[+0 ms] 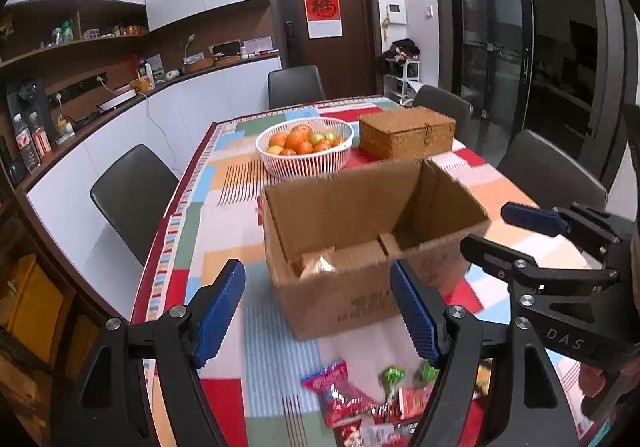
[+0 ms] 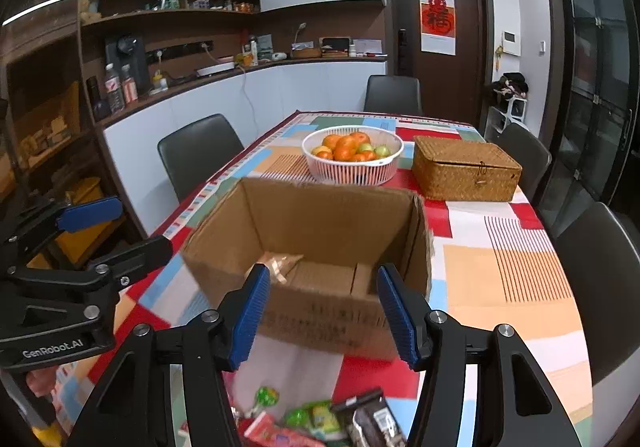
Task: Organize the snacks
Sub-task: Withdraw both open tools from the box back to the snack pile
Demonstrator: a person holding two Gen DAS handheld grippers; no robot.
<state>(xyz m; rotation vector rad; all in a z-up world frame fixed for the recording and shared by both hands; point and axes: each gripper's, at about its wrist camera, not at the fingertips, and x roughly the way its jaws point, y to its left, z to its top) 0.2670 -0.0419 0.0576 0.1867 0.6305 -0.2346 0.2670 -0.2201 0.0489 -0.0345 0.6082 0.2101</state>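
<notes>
An open cardboard box [image 1: 360, 231] [image 2: 320, 247] stands on the patterned tablecloth; one pale snack packet [image 1: 318, 265] [image 2: 280, 265] lies inside at its near left corner. A pile of snack packets [image 1: 360, 403] [image 2: 320, 423] lies on the table in front of the box, under both grippers. My left gripper [image 1: 318, 313] is open and empty, above the pile, short of the box. My right gripper [image 2: 324, 313] is open and empty, also just short of the box. Each gripper shows in the other's view, the right one [image 1: 516, 231] and the left one [image 2: 116, 227].
A white basket of oranges and green fruit [image 1: 305, 145] [image 2: 352, 153] stands behind the box. A closed wicker box [image 1: 406, 131] [image 2: 466, 169] sits at its right. Dark chairs [image 1: 132, 199] [image 2: 600, 279] surround the table. A counter [image 2: 240, 71] runs along the left wall.
</notes>
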